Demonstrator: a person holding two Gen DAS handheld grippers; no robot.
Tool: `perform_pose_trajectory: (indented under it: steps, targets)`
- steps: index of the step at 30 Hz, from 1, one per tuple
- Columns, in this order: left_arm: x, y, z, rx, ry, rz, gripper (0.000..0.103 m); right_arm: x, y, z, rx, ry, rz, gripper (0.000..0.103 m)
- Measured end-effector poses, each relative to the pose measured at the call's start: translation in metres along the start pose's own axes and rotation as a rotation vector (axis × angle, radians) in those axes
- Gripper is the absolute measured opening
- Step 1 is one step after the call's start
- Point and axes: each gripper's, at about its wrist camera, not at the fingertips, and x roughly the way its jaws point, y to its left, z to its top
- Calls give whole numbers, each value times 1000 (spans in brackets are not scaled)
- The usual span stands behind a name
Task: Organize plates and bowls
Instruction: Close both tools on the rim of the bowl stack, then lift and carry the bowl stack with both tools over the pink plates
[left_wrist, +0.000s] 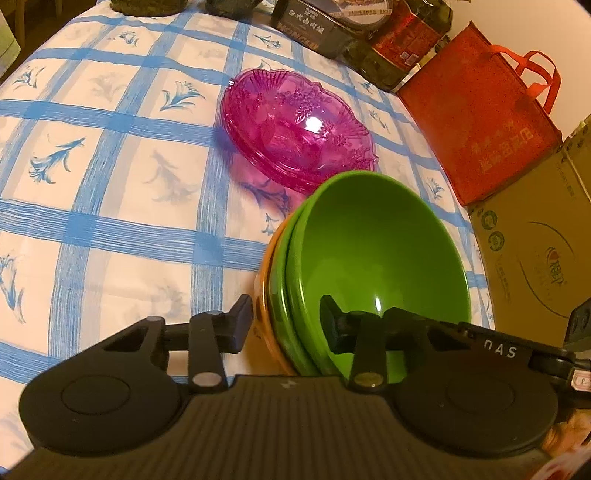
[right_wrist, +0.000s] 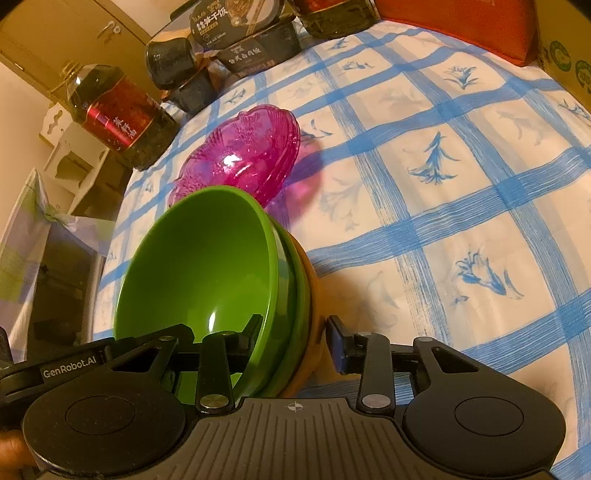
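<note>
A nested stack of bowls, two green (left_wrist: 376, 251) inside an orange one (left_wrist: 263, 295), is held between both grippers. My left gripper (left_wrist: 286, 326) straddles the stack's rim, one finger inside the green bowl, one outside the orange; a small gap shows at the outer finger. My right gripper (right_wrist: 295, 345) straddles the opposite rim of the green bowl stack (right_wrist: 207, 266) the same way. A stack of pink glass plates (left_wrist: 295, 129) sits on the checked tablecloth just beyond the bowls, also in the right wrist view (right_wrist: 243, 155).
The table has a blue-checked cloth (left_wrist: 110, 166). A red bag (left_wrist: 480, 122) and cardboard box (left_wrist: 535, 251) stand along one edge. Dark food boxes (right_wrist: 251, 48), an oil bottle (right_wrist: 118, 114) and jars line the far edge.
</note>
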Motion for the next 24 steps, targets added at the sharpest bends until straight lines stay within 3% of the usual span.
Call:
perform_pose_trajectory:
  steps: [7, 14, 24]
  targets:
    - [0, -3, -2, 38, -6, 24, 30, 3, 6, -2, -41, -2, -34, 36]
    - [-2, -9, -6, 71, -22, 48, 28, 3, 16, -9, -119, -19, -95, 30]
    - [-10, -10, -11, 78, -26, 57, 27, -3, 21, -16, -126, -11, -104, 29]
